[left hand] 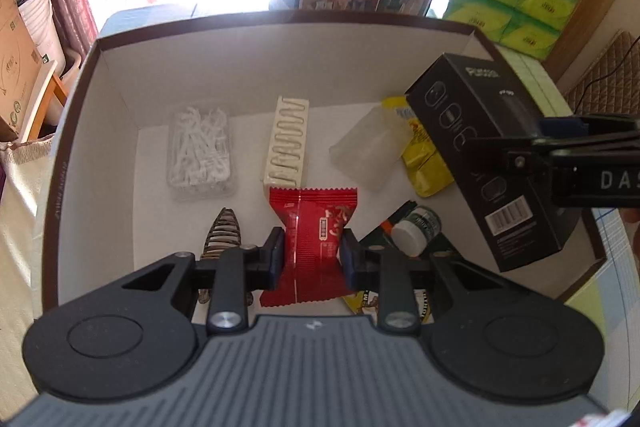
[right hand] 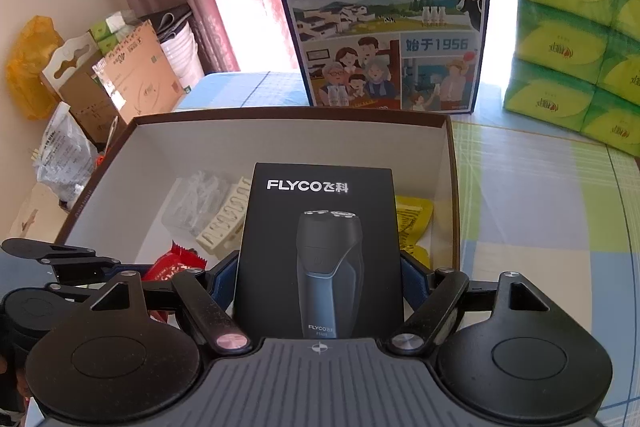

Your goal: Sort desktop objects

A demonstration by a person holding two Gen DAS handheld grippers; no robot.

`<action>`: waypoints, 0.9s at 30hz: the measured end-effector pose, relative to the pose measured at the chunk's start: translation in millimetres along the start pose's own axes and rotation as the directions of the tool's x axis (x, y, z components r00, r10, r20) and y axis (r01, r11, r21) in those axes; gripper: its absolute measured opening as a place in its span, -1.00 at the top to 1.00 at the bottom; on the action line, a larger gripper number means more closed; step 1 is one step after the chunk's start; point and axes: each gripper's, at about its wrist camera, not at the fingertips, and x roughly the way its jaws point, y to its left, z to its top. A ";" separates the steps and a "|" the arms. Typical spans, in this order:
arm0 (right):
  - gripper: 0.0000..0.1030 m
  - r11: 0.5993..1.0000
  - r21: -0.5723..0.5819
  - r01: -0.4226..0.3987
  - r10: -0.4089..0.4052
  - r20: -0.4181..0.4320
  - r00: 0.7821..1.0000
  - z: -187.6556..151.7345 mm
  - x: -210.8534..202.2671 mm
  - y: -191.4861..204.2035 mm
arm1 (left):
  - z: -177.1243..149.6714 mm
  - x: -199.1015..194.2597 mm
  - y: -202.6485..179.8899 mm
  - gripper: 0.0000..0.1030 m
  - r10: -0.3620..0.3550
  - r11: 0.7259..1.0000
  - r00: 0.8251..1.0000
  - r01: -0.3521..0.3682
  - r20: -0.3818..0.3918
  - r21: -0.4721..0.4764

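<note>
My left gripper [left hand: 313, 253] is shut on a red snack packet [left hand: 314, 243] and holds it over the open cardboard box [left hand: 120, 75]. My right gripper [right hand: 320, 275] is shut on a black FLYCO shaver box [right hand: 320, 247] and holds it above the box's right side; it also shows in the left wrist view [left hand: 484, 155]. Inside the box lie a clear case of floss picks [left hand: 200, 151], a cream comb-like strip [left hand: 288, 143], a frosted plastic cup [left hand: 368, 151], a yellow packet [left hand: 420, 155], a small white-capped jar [left hand: 412, 231] and a striped brown clip [left hand: 222, 235].
A blue milk carton box [right hand: 384, 11] stands behind the cardboard box. Green tissue packs [right hand: 576, 47] are stacked at the back right on the checked tablecloth [right hand: 540, 207]. Cardboard pieces and bags [right hand: 120, 75] sit left, by the pink curtain.
</note>
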 end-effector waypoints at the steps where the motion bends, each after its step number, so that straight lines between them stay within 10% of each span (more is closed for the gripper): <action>1: -0.48 1.000 -0.001 0.003 -0.003 -0.001 1.000 0.4 1.1 -0.7 | 0.5 1.5 -0.5 0.53 0.000 1.000 1.000 0.000 -0.004 0.001; 27: -0.48 0.993 -0.036 0.116 -0.116 0.015 0.993 8.4 29.4 -3.0 | 20.8 3.6 12.1 0.29 0.072 0.997 0.997 -0.072 0.033 0.004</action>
